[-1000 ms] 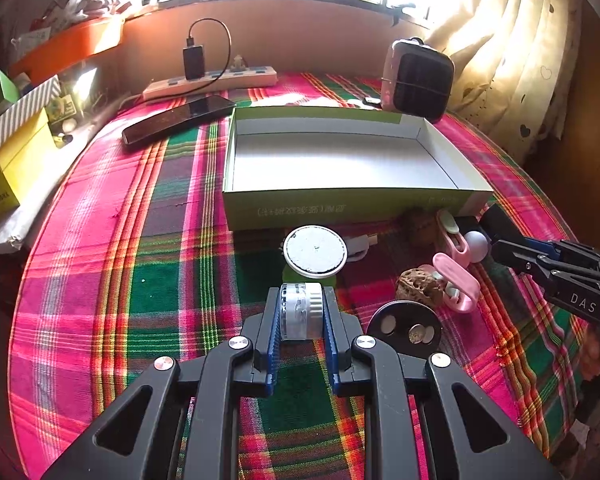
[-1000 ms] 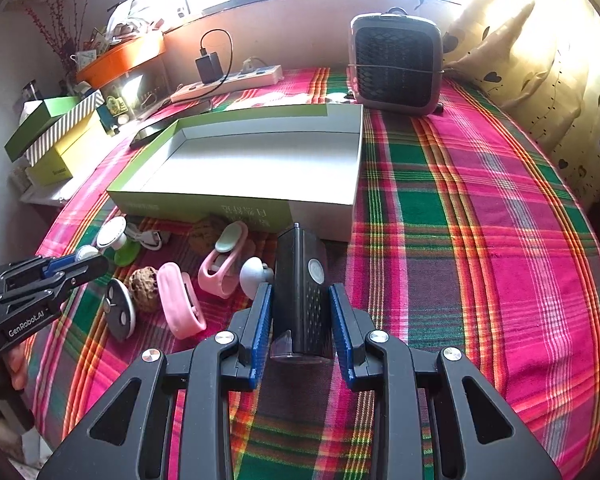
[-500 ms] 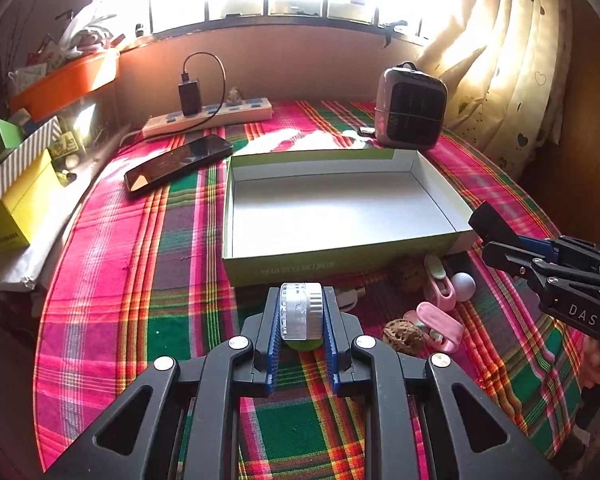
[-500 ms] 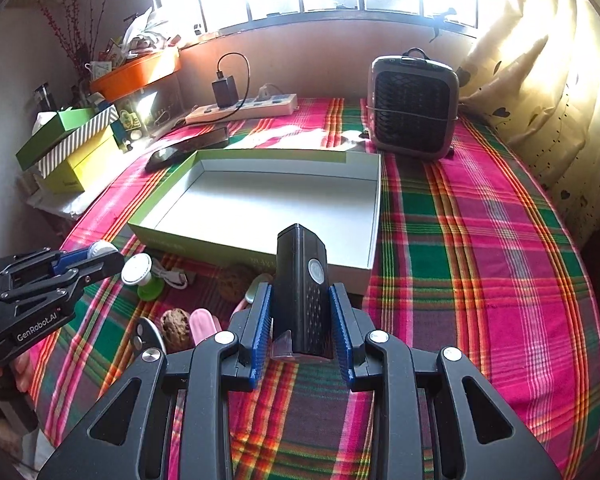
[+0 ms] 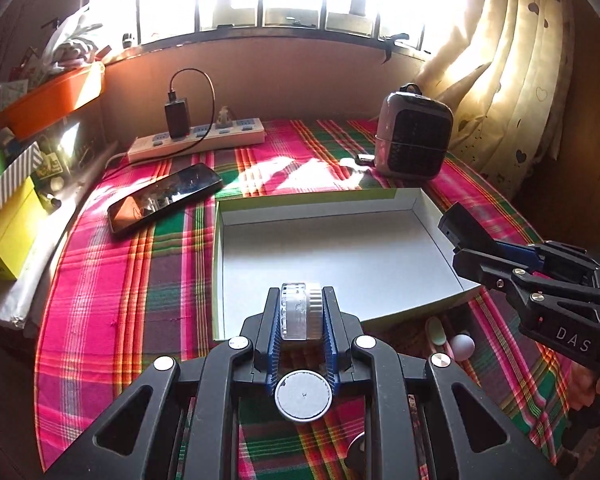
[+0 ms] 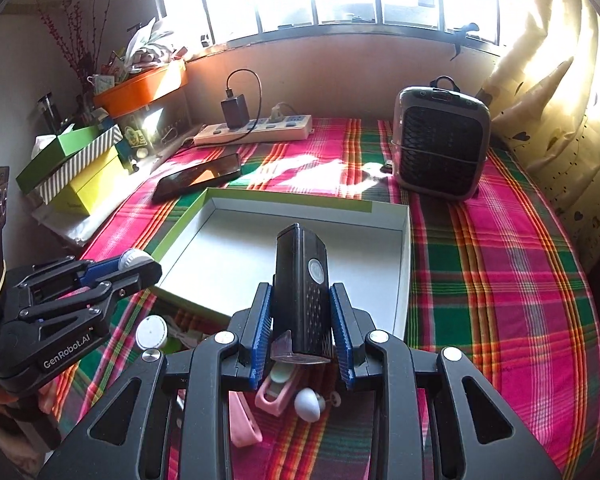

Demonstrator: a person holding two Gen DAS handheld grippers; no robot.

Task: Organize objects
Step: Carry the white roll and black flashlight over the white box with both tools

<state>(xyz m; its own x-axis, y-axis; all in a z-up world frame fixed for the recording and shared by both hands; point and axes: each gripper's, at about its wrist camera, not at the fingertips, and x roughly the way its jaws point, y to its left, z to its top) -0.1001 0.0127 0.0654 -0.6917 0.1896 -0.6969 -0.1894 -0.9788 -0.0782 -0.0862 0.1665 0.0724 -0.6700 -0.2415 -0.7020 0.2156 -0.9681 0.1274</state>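
Observation:
My left gripper [image 5: 300, 312] is shut on a small clear jar with a white ribbed lid [image 5: 301, 311], held above the near edge of the open green-and-white box [image 5: 416, 204]. My right gripper [image 6: 302, 312] is shut on a black rectangular device [image 6: 302, 292], held above the box's near right part [image 6: 404, 264]. Each gripper shows in the other's view: the right one in the left wrist view [image 5: 472, 240], the left one in the right wrist view [image 6: 136, 268]. A round white disc [image 5: 303, 396] lies on the cloth below my left gripper.
Pink clips [image 6: 278, 392], a white ball [image 6: 308, 404] and a white disc [image 6: 152, 332] lie on the plaid cloth before the box. Behind it are a phone [image 5: 164, 198], a power strip [image 5: 200, 140] and a small heater [image 5: 414, 136]. Boxes [image 6: 80, 172] are stacked at left.
Both grippers have risen with their objects and moved forward over the box's near edge. The loose items on the cloth now lie below and behind the fingertips.

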